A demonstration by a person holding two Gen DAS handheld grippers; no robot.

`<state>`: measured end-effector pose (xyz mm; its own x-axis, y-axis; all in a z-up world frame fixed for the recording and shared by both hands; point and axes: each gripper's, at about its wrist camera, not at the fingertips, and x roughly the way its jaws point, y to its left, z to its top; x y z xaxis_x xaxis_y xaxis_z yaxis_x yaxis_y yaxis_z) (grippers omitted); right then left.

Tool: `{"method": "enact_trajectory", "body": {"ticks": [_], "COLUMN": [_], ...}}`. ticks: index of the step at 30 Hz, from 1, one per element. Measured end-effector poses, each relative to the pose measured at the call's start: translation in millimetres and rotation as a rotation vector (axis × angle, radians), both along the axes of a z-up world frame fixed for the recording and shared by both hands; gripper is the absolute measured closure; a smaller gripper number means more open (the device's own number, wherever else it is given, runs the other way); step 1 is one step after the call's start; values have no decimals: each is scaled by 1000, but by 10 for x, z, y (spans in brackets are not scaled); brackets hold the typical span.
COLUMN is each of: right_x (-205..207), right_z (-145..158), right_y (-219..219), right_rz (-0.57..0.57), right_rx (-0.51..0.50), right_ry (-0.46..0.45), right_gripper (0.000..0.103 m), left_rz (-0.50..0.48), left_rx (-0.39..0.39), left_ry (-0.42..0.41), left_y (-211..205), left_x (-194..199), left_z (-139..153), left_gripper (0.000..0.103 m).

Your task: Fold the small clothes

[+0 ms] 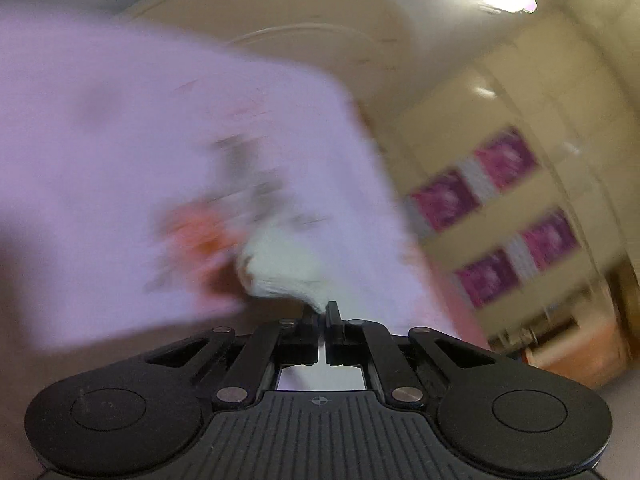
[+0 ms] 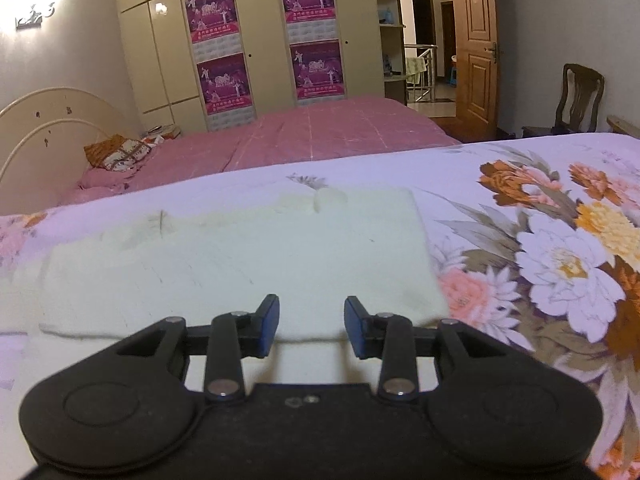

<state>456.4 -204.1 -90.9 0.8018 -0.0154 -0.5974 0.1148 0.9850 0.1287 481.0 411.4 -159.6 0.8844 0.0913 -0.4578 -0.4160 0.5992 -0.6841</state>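
Note:
A pale yellow-green garment (image 2: 240, 264) lies flat on the floral bedsheet (image 2: 560, 264), its near edge just under my right gripper (image 2: 311, 320). That gripper stands open, blue pads apart above the cloth edge and not pressing on it. The left wrist view is blurred and tilted. In it my left gripper (image 1: 322, 314) is shut, with a bunched corner of the pale garment (image 1: 280, 268) pinched at its fingertips. Behind that corner the floral bedsheet (image 1: 120, 160) fills the left of the view.
A second bed with a pink cover (image 2: 320, 132) and a cream headboard (image 2: 52, 120) lies beyond. Behind it stands a wardrobe (image 2: 168, 60) with purple posters. An open wooden door (image 2: 476, 40) and a dark chair (image 2: 580, 96) are at the far right.

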Motion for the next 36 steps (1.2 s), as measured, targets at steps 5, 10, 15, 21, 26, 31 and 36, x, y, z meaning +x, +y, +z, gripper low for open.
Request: {"method": "enact_trajectory", "body": {"ticks": [5,10,15,21,26,31,36], "right_x": [-5,-66,-167,-301,-369,-415,-459], "right_z": [20,39,106,91,40,-32,-53], "right_y": [28,-33,-211,-514,-781,-981,-1109], "right_rz": [3,-5,-29,-64,-102,-125,-128], "right_rx": [16,43,82,131,159,177,182], "right_ry": [-14,-15,-25,-26,-22,-13,-10], "right_gripper": [68,68,67,66,64,63,63], "left_rz": [-306,-516,-676,-802,-856,-897,-948], "left_rx": [320,398,428,516,579,616,652], "left_ry": [-58,-90,-67,-27,-7,-6,-4], "left_y": [-1026,-2186,-3283,-4308,-4719,-4800,-5128], "left_x": [354,602,745,675,616,617,610], "left_z": [633,768,714,731,751,628,545], "left_gripper": [100,100,100,100,100,100,100]}}
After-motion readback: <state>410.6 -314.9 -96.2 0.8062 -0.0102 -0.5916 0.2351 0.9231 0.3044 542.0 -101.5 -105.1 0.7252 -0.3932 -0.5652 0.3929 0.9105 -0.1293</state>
